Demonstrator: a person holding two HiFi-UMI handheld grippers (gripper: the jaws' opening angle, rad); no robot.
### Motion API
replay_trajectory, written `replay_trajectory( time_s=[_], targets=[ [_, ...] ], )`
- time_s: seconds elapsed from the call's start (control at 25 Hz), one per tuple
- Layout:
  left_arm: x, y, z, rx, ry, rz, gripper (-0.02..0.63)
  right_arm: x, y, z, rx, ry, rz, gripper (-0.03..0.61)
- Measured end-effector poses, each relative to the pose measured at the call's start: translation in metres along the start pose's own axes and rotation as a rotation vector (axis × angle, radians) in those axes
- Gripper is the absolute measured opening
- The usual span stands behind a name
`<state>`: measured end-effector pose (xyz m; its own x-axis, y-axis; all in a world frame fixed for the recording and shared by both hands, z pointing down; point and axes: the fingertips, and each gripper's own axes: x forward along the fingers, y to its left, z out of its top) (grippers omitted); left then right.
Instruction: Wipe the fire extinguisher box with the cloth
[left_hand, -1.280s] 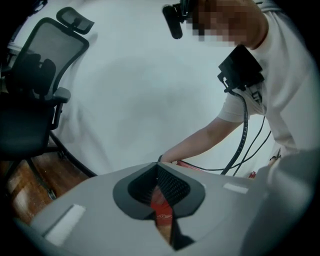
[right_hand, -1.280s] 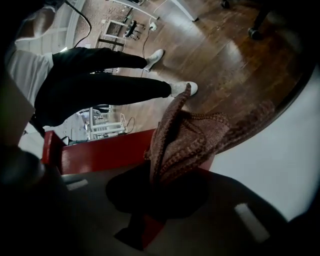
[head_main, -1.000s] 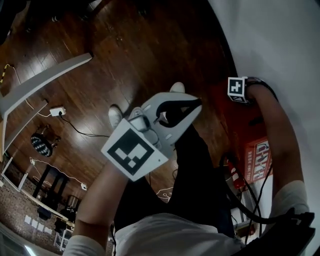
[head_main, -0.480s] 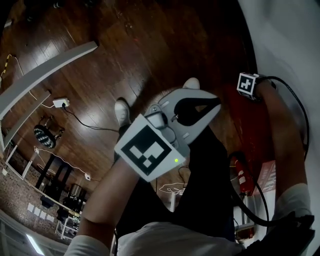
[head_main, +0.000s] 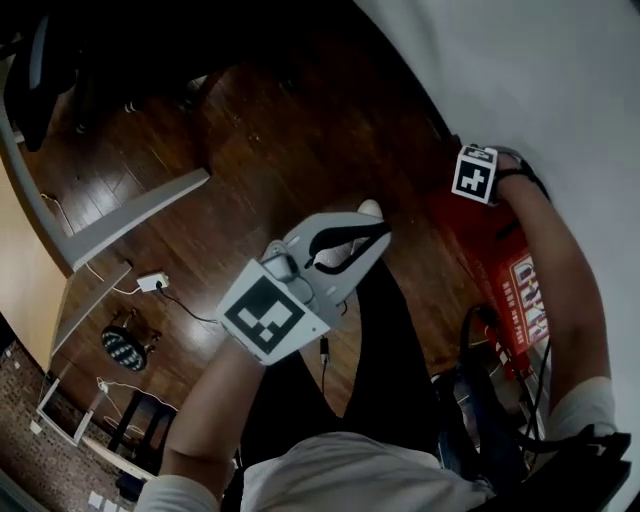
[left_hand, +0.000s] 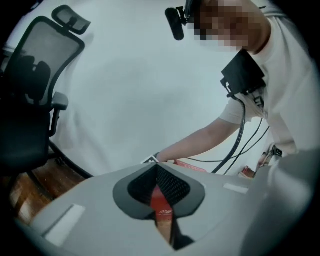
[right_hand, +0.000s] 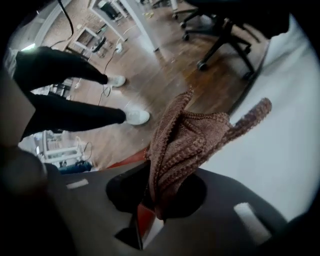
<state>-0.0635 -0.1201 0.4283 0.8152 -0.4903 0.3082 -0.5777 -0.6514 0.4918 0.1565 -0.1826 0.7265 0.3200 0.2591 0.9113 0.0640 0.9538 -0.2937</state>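
One red fire extinguisher box (head_main: 482, 238) at 3 o'clock in head view, low vs the white wall (head_main: 560, 90), printed label toward 4 o'clock. Right gripper (right_hand: 157, 197) up by its top edge, clenched on a brown knit cloth (right_hand: 192, 137). Gripped by one bunched fold only, loose tail poking out toward 1 o'clock in right gripper view. Sliver of red visible under the jaws there; cloth-to-box contact: cannot tell. Left gripper (head_main: 378, 233) at centre of head view, pinched closed on nothing, well apart from the box, over the wood floor (head_main: 250, 130).

Risks, as judged:
- Thin bite on cloth, so likely to drag out or roll up once pressed along the box, esp. at a corner or the label edge.
- Loose tail apt to flap and wipe little.
- Marker cube (head_main: 475, 172) near the wall at 2 o'clock; a wide stroke that way = knock on wall.
- Dark cables (head_main: 468, 330) near the forearm at 4–5 o'clock; a pull-back stroke could snag them.

Room:
- Wall closing off 12 to 3 o'clock, so strokes prob. best along the box toward 4 o'clock or out toward 9.
- Plenty of open floor from 7 to 12 o'clock.
- Office chair (left_hand: 35, 100) at 9 o'clock in left gripper view, well apart.
- White shoe (head_main: 370, 209) just beyond the left gripper, no obstacle.
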Motion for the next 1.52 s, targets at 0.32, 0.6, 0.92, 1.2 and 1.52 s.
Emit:
replay_trajectory(
  time_s=[0.32,0.6,0.92,1.2,1.52],
  targets=[
    [-0.082,-0.079,0.03,0.149,0.042,-0.247,0.0,-0.199,0.082,-0.037,0.399,-0.261,-0.35,0.072],
    [-0.158,-0.167,0.024,0.293,0.207,-0.504,0.0,-0.296,0.323,-0.046,1.027,-0.777,-0.537,0.074],
    [-0.217,-0.31,-0.005,0.382,0.224,-0.631,0.0,-0.289,0.611,-0.012,1.617,-1.179,-0.54,0.075],
    [-0.302,-0.464,-0.074,0.428,0.197,-0.655,0.0,-0.293,0.792,0.012,1.627,-1.324,-0.651,0.074],
    [-0.368,-0.554,-0.103,0.501,0.198,-0.675,0.0,-0.31,0.898,0.021,1.57,-1.337,-0.758,0.072]
  ],
)
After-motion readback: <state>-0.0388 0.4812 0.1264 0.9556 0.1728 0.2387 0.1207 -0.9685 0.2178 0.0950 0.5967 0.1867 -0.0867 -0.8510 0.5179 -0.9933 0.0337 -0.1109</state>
